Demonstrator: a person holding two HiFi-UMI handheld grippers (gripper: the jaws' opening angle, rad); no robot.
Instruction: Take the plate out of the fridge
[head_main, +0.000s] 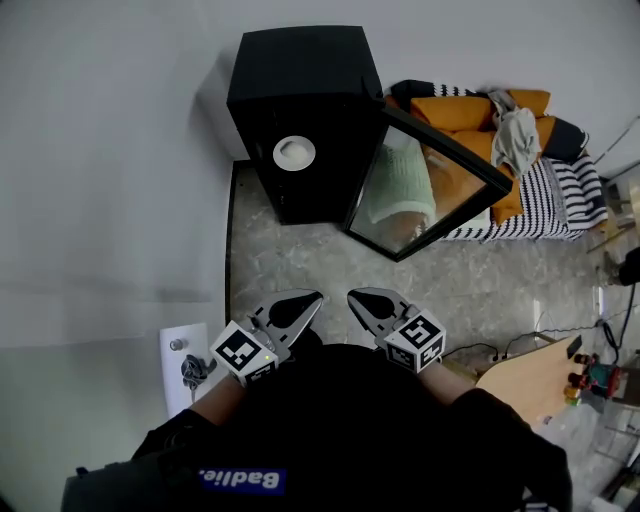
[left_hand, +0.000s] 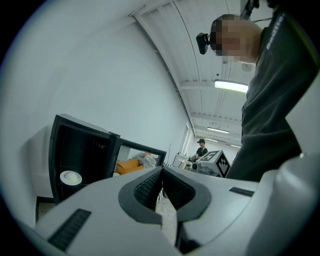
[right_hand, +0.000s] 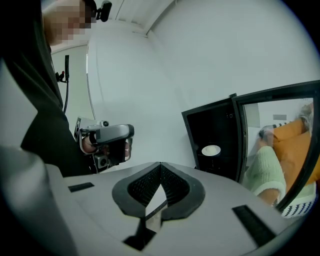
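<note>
Approach step, nothing taken yet: left gripper (head_main: 312, 298) and right gripper (head_main: 356, 296) both closed and empty near the body, plate (head_main: 294, 153) inside the open fridge (head_main: 300, 90) well ahead; next move probably needs a reach in with jaws parted for the rim

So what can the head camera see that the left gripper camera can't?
Only the head view shows the wooden board and the black cable lying on the floor. Only the left gripper view shows the ceiling light and a far-off person in a cap. Both show the black fridge with its door swung open and the white plate sitting inside.
</note>
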